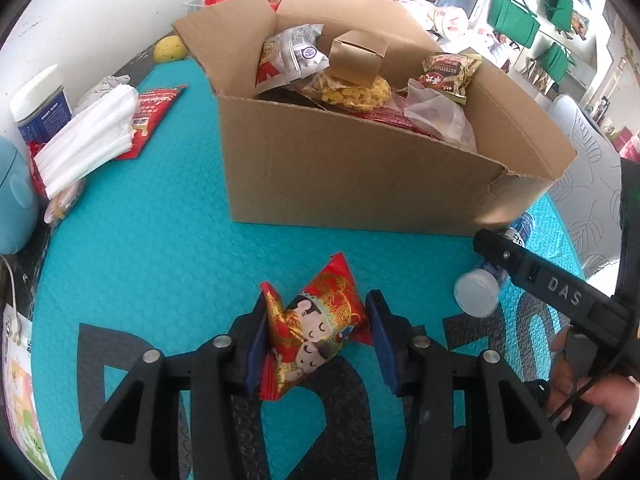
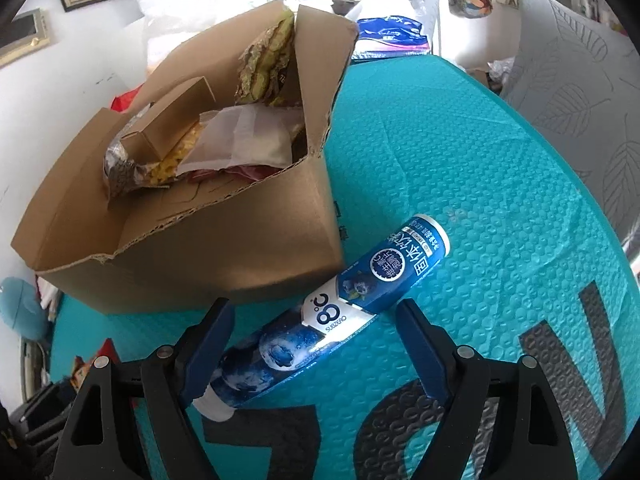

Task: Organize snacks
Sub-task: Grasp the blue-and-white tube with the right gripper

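Left gripper (image 1: pixel 318 344) clamped on red snack packet (image 1: pixel 316 330); right gripper (image 2: pixel 310 354) apart, straddling blue bottle (image 2: pixel 332 316).

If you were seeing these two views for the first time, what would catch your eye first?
Probably the red snack packet with cartoon faces, sitting between the left gripper fingers on the teal mat. Next, the blue bottle lying on its side between the open right gripper fingers, beside the cardboard box heaped with snacks.
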`<action>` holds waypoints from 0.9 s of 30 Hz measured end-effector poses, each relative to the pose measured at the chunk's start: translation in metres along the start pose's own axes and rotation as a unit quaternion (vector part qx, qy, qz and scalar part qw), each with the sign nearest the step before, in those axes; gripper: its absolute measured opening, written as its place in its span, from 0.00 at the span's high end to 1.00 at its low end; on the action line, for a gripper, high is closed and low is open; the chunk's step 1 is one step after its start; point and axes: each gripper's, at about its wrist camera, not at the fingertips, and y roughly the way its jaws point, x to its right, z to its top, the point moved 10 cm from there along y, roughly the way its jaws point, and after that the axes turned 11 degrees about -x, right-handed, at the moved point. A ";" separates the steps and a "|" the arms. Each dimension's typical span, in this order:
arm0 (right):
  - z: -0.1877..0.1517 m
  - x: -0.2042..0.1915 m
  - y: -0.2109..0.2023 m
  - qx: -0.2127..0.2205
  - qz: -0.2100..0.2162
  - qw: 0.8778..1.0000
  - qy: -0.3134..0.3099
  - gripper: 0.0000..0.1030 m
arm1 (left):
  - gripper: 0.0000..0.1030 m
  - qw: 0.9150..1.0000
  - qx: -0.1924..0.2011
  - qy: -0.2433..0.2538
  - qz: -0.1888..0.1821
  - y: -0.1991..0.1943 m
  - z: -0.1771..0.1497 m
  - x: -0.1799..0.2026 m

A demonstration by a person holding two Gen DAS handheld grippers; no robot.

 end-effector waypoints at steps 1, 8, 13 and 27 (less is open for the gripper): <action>-0.001 0.001 0.000 -0.001 0.001 1.000 -0.004 0.30 | 0.56 1.000 0.000 0.002 0.000 0.000 -0.001 0.001; -0.019 0.015 -0.009 -0.010 0.020 0.999 -0.025 0.58 | 0.56 1.000 -0.009 0.021 -0.005 0.004 -0.006 0.016; -0.034 0.019 -0.019 -0.019 0.021 0.997 -0.065 0.65 | 0.56 0.999 -0.023 0.038 -0.019 0.007 -0.011 0.030; -0.101 0.026 -0.046 -0.036 0.033 0.991 -0.122 0.68 | 0.56 0.993 -0.045 0.103 -0.026 0.002 -0.044 0.067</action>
